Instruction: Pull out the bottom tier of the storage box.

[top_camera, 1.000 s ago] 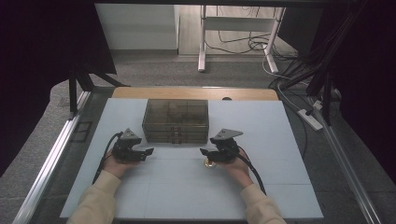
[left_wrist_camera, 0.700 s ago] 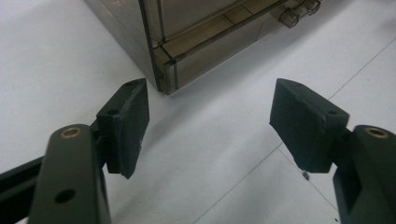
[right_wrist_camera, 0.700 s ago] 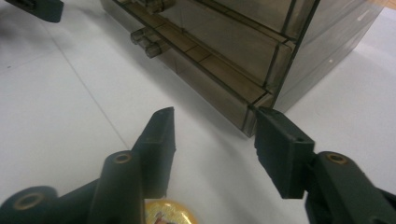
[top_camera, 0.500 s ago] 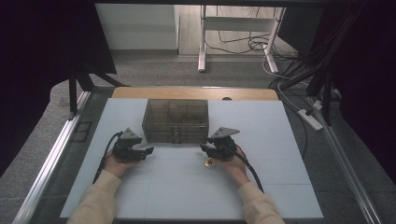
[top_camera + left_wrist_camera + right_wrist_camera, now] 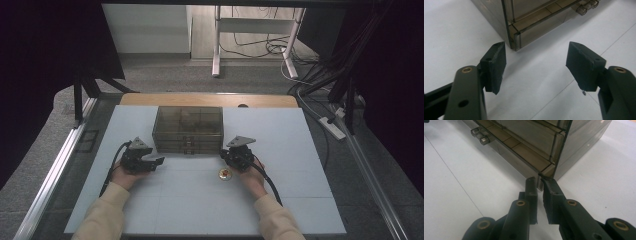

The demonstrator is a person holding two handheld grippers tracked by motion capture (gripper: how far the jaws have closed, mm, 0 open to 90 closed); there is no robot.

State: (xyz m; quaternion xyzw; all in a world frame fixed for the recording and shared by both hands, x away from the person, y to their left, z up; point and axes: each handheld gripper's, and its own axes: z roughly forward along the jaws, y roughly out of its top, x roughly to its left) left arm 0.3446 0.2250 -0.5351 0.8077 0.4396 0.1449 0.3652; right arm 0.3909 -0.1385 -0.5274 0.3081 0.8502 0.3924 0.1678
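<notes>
White table (image 5: pixel 300 150) under dark curtained surround. Smoky clear drawer box (image 5: pixel 188 129) sits at table centre, toward 12 o'clock. Left gripper (image 5: pixel 150 162) at box's 8 o'clock, jaws spread, just been narrowing slightly, nothing between them; box's corner (image 5: pixel 514 37) lies ahead at 12 o'clock, apart. Right gripper (image 5: pixel 229 156) at box's 4 o'clock, jaws just closed nearly together, empty; box's front corner (image 5: pixel 549 173) just beyond tips. Small round gold piece (image 5: pixel 224 174) on table at right gripper's 7 o'clock.
</notes>
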